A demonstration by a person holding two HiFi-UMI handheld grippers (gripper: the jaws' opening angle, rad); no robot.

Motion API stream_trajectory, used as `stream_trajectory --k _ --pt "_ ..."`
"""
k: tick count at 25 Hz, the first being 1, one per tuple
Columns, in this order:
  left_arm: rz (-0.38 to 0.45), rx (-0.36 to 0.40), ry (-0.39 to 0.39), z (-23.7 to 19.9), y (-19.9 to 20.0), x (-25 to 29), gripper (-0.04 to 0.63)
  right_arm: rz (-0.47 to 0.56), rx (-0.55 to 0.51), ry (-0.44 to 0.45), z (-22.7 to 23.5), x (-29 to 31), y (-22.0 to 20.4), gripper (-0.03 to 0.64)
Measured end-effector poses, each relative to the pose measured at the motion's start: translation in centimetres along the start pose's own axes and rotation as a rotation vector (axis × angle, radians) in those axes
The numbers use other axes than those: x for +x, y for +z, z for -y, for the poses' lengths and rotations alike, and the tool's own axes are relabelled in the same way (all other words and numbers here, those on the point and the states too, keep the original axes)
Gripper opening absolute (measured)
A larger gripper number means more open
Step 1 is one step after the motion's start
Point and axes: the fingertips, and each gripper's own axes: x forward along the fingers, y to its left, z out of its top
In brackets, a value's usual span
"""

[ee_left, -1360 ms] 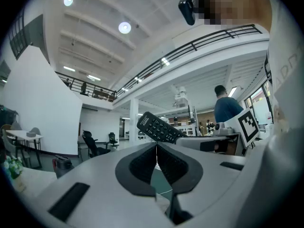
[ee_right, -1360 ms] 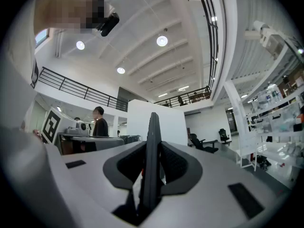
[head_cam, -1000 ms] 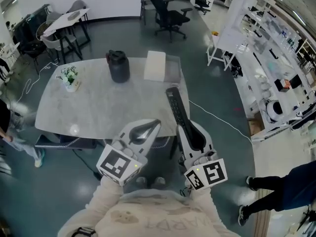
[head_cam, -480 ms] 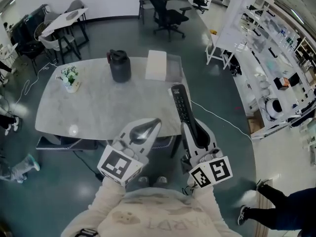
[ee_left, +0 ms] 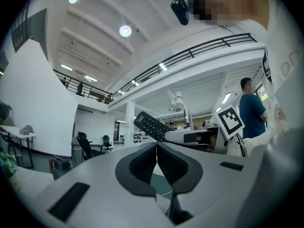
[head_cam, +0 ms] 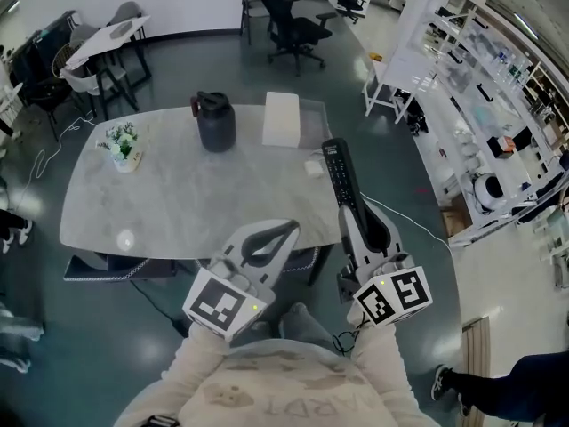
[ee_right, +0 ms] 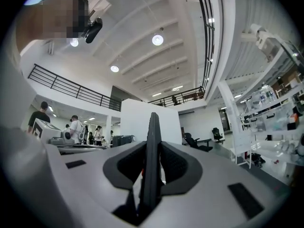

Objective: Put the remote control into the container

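While both tools are raised in front of me, the grey table [head_cam: 178, 198] reads as follows, left to right. A small potted plant [head_cam: 118, 142] stands near the left end. A dark jug [head_cam: 214, 121] stands at the far edge. My left gripper [head_cam: 292, 228] hangs over the near edge. Its jaws are fully together with nothing between them (the left gripper view shows the pads meeting on one line). A white box [head_cam: 281, 118] stands at the far edge, and a clear container [head_cam: 314, 121] sits just beside it. My right gripper [head_cam: 356, 213] is clamped on the remote control [head_cam: 341, 174]. Both pads press its flat faces near the rear end. The remote control points away from me above the table's right edge, outside the clear container.
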Motion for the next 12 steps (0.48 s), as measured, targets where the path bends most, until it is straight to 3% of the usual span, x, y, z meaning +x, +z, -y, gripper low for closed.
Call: stream_trajectory --k 6,12 --pt "-0.004 -0.022 0.009 -2.0 -0.4 1.5 0.012 -0.01 -0.003 -0.014 2.9 3.3 -0.1 0.094" --pt "-0.001 -0.022 0.05 -3.9 -0.4 6.4 0.012 -0.038 -0.008 0.0 9.1 6.7 -0.6 0.092"
